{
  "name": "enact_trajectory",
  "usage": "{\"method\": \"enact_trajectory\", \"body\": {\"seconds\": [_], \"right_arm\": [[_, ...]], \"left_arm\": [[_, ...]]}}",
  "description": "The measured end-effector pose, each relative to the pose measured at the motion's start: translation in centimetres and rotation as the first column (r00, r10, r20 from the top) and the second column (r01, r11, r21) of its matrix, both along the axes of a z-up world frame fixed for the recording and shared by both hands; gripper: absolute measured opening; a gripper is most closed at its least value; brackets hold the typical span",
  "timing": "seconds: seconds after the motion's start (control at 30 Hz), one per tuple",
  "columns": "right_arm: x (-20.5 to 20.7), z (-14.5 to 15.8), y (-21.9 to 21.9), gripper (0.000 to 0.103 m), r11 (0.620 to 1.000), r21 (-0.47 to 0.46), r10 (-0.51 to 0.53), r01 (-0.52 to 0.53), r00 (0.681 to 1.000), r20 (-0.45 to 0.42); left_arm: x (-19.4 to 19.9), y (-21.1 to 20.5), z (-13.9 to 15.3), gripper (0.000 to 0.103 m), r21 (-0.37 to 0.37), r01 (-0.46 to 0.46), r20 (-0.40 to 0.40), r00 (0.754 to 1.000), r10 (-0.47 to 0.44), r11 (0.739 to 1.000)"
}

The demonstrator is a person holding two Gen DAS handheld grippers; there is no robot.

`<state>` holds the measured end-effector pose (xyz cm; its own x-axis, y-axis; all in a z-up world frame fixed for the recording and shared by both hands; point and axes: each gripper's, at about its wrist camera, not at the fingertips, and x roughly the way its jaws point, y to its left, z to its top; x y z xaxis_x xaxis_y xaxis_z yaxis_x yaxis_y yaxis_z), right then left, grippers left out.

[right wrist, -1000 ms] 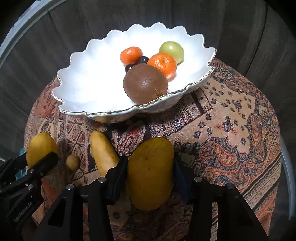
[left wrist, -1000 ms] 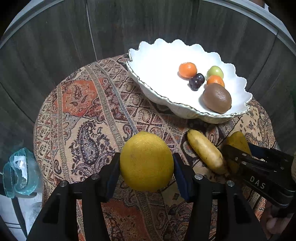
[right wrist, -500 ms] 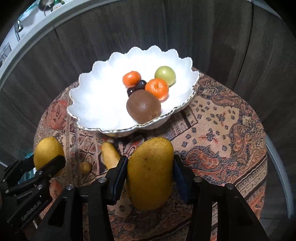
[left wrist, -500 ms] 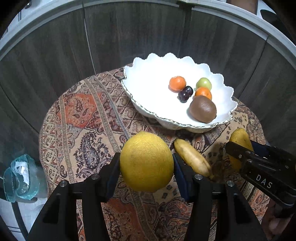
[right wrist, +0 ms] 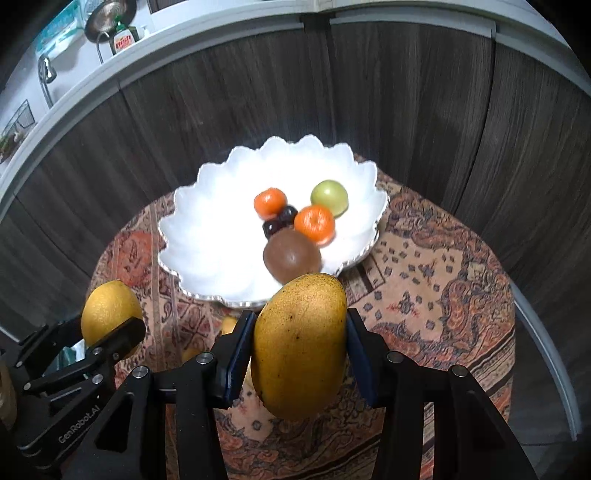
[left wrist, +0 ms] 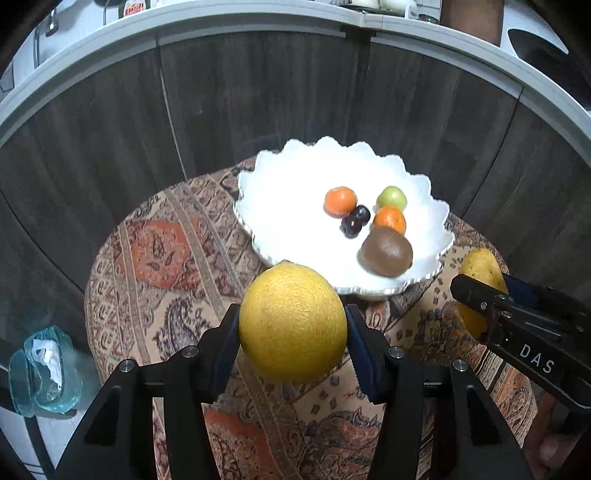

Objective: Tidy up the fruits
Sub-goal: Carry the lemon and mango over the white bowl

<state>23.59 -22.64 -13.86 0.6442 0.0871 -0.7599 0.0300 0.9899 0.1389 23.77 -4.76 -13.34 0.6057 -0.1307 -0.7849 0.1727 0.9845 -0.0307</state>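
My left gripper (left wrist: pixel 292 338) is shut on a round yellow citrus fruit (left wrist: pixel 292 322), held above the patterned round table (left wrist: pixel 155 258). My right gripper (right wrist: pixel 300 350) is shut on a yellow mango (right wrist: pixel 301 345), also held above the table; it shows at the right of the left wrist view (left wrist: pixel 480 291). The citrus shows at the left of the right wrist view (right wrist: pixel 109 314). Ahead stands a white scalloped bowl (left wrist: pixel 288 192) holding two mandarins (left wrist: pixel 340 201), a green fruit (left wrist: pixel 391 198), dark plums (left wrist: pixel 355 220) and a brown kiwi (left wrist: pixel 386 252). A banana is mostly hidden behind the mango (right wrist: pixel 228 325).
Dark wood cabinet panels (left wrist: pixel 258 103) curve behind the table under a white counter edge (left wrist: pixel 258 20). A translucent blue-green plastic bag (left wrist: pixel 44 373) sits low at the left, off the table. A small yellow fruit (right wrist: pixel 190 354) lies on the cloth below my right gripper.
Both grippers have risen and pulled back with their fruits; the table and bowl look smaller and lower. The banana on the cloth is now hidden behind the held fruits.
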Motion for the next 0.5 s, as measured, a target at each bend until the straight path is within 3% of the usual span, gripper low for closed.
{"method": "enact_trajectory", "body": {"seconds": [0.5], "right_arm": [[6.1, 5.2, -2.0, 0.049, 0.999, -0.050, -0.006, 0.011, 0.994, 0.106]], "left_arm": [[6.7, -2.3, 3.7, 0.054, -0.021, 0.028, 0.055, 0.998, -0.027, 0.999]]}}
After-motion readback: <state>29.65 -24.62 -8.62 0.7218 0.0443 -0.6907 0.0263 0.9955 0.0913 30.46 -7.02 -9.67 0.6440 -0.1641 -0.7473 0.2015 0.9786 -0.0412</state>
